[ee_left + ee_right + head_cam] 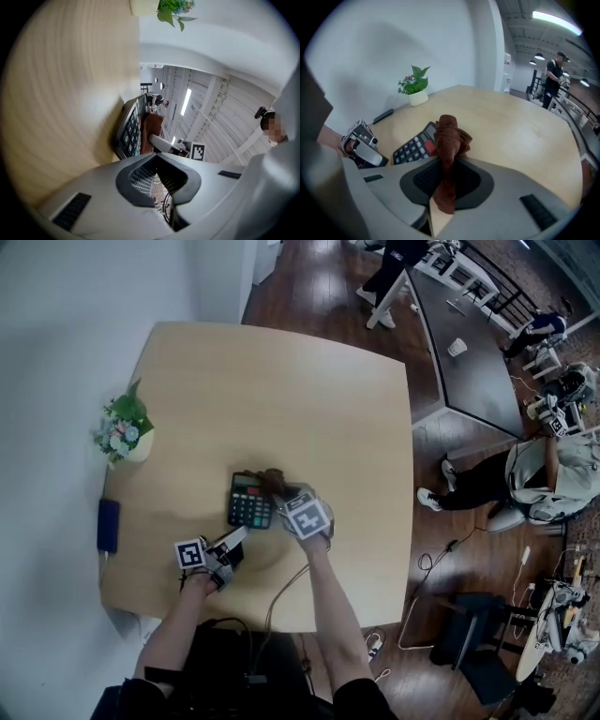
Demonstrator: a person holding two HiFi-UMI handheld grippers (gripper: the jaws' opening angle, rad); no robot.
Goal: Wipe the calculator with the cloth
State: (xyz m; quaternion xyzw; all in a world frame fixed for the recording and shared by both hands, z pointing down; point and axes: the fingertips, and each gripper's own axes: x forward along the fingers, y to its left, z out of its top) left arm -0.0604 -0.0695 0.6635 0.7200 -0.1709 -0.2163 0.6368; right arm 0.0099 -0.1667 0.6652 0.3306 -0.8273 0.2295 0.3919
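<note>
The calculator (248, 501) lies on the table (281, 390). My right gripper (445, 180) pinches the brown cloth (449, 136) over the calculator's edge. I judge wiping barely begun, most keys left. My left gripper (157, 176), closed and empty, waits just beside.

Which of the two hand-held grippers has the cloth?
The right gripper: a brown cloth is pinched in its jaws by the calculator. The left gripper is shut, empty.

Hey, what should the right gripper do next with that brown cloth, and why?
Probably sweep the brown cloth leftward across the calculator. The right gripper is shut on the cloth, which is bunched at the calculator's right edge, and the keys beside it lie uncovered.
</note>
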